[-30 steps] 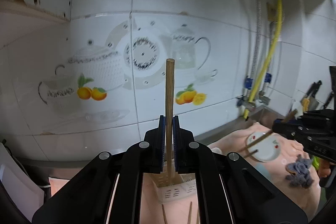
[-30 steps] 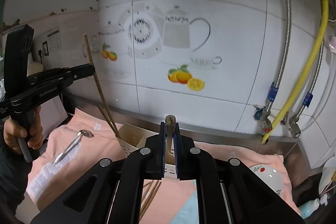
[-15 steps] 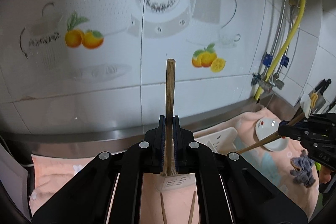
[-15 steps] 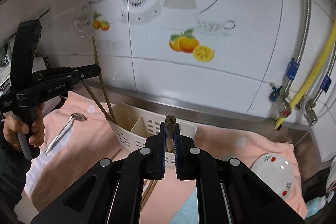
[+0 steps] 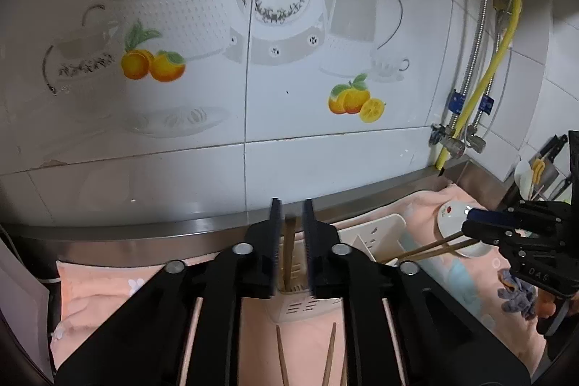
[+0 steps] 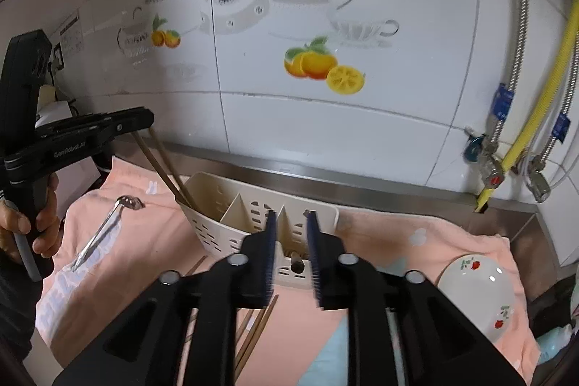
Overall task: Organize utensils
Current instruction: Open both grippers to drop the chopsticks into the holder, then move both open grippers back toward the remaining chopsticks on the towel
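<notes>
My left claw (image 5: pixel 289 234) and right claw (image 6: pixel 292 241) have both just spread wide, dropping their brown wooden chopsticks (image 5: pixel 288 255) into the white slotted plastic caddy (image 6: pixel 231 208); more remain on the worktop.

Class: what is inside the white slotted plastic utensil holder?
The white slotted plastic utensil holder has wooden chopsticks leaning in its left compartment and another chopstick in the right. The middle looks empty; compartment bottoms are hidden.
</notes>
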`<state>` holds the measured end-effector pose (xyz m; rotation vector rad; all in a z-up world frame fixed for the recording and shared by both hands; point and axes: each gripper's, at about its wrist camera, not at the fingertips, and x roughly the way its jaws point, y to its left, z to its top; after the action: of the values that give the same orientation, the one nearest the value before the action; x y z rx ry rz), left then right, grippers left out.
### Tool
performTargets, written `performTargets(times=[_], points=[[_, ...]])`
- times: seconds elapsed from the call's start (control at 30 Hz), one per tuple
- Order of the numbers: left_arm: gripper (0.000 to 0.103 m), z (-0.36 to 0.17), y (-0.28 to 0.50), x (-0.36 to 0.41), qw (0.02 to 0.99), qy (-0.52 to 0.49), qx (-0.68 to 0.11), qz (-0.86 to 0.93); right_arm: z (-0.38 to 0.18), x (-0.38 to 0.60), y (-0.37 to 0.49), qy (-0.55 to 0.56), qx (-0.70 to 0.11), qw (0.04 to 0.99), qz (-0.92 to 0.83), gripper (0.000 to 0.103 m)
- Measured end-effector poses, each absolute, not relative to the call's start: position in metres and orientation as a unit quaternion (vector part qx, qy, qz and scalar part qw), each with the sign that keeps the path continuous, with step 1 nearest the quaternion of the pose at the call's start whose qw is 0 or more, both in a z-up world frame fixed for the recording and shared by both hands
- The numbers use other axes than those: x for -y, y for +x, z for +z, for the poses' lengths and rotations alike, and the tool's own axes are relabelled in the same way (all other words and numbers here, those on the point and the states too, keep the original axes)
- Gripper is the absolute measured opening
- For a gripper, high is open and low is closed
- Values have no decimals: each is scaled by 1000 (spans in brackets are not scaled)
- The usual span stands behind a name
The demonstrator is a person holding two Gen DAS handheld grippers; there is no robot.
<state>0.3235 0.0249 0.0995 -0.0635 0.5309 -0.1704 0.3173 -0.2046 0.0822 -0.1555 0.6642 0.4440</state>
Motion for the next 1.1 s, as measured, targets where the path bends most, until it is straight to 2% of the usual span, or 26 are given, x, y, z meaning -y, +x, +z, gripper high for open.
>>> performTargets(times=[0.23,0.4,0.6,1.1], points=[[29,108,286,-25,966,-26,-242,-88,95,212,282,-67,-290,930,216,29],[35,95,253,-25,964,-25,-248,-94,82,211,251,-63,-288,929,223,31],[41,63,215,-27,958,-30,-267,-99,45,209,219,-56,-310,922,225,31],[45,-11,155,-38,942,-67,-314,-96,-88,204,176,-29,-419,889,180,30]])
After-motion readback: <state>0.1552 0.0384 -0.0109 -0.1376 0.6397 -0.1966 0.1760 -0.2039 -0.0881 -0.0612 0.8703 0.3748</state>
